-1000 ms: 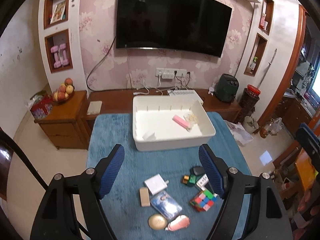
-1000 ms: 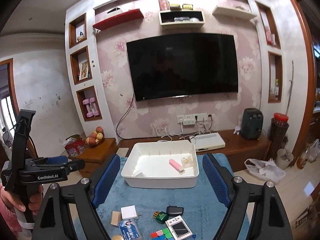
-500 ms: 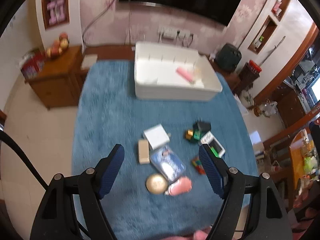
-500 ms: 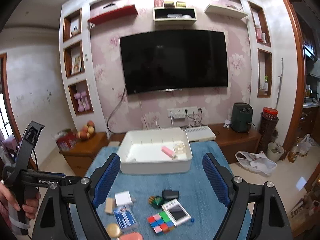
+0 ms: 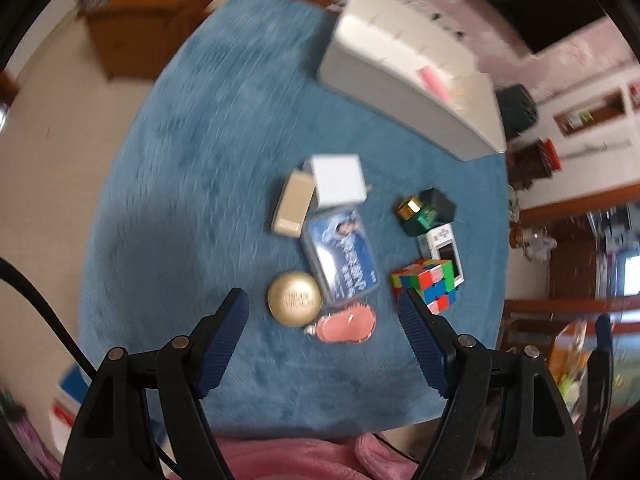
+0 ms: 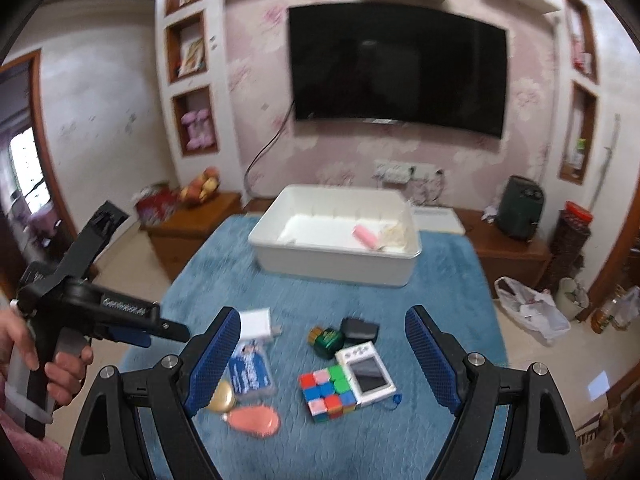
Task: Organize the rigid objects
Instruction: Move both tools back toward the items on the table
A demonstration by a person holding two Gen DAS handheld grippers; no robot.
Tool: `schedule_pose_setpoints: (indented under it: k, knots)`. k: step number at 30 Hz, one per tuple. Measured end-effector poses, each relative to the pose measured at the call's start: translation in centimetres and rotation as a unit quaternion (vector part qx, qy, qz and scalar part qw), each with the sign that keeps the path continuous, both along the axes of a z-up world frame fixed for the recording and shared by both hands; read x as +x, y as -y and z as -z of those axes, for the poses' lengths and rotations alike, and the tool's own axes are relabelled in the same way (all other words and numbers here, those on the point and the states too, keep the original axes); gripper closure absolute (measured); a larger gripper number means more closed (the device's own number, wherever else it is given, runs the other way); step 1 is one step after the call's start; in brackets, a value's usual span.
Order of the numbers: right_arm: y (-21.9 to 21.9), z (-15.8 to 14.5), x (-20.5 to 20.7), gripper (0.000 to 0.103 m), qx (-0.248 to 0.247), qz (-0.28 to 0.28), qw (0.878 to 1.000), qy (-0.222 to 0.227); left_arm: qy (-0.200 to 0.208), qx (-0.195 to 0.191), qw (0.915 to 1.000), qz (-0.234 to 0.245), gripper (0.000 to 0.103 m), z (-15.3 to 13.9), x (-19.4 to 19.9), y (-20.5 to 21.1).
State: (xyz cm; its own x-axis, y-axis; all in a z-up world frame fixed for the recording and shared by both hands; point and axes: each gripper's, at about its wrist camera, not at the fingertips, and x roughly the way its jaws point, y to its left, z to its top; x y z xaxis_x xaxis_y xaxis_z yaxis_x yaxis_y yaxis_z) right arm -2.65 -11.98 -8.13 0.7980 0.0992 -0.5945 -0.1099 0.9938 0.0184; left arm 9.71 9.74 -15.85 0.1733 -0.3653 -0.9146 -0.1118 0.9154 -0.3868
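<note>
Clutter is the danger here, close under my jaws. My left gripper (image 5: 322, 312) points steeply down with jaws spread and empty, the gold disc (image 5: 295, 298) and pink oval (image 5: 346, 323) lying between them, touching or nearly so. If I close on one, I judge the other gets nudged or dragged along, and a flat disc on soft blue cloth (image 5: 192, 152) could slip out of the pads.

My right gripper (image 6: 322, 324) also has its jaws spread, holding nothing, above the cube (image 6: 328, 392), which lies against the white gadget (image 6: 366, 372). A pinch there may catch the gadget's edge or its blue cord and tip both.

Just beyond, the card pack (image 5: 342, 256), tan block (image 5: 292, 210) and white box (image 5: 338, 180) crowd together, and the green bottle (image 6: 326, 340) sits by the black case (image 6: 360, 330).

Farthest is the bin (image 6: 280, 252) on the table, holding a pink piece (image 6: 364, 236). Both grippers work side by side, so they could knock together.
</note>
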Motion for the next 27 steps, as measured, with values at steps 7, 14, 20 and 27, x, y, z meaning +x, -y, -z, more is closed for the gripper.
schedule_pose_setpoints:
  k: [7, 14, 20, 27]
  knots:
    - [0.0, 2.4, 1.0, 0.018, -0.019, -0.093, 0.994, -0.049, -0.057, -0.012, 0.9961, -0.067, 0.022, 2.9, -1.6, 1.4]
    - [0.4, 4.4, 1.8, 0.018, -0.031, -0.189, 0.978, -0.086, -0.093, -0.015, 0.9854, -0.142, 0.021, 5.1, -3.1, 2.3]
    - [1.0, 6.0, 2.4, 0.018, -0.034, -0.24, 0.964, -0.105, -0.134, -0.016, 0.9718, -0.194, 0.02, 7.7, -3.8, 2.9]
    - [1.8, 8.3, 3.4, 0.018, -0.045, -0.266, 0.955, -0.126, -0.159, -0.006, 0.9578, -0.239, 0.02, 9.9, -3.6, 3.4]
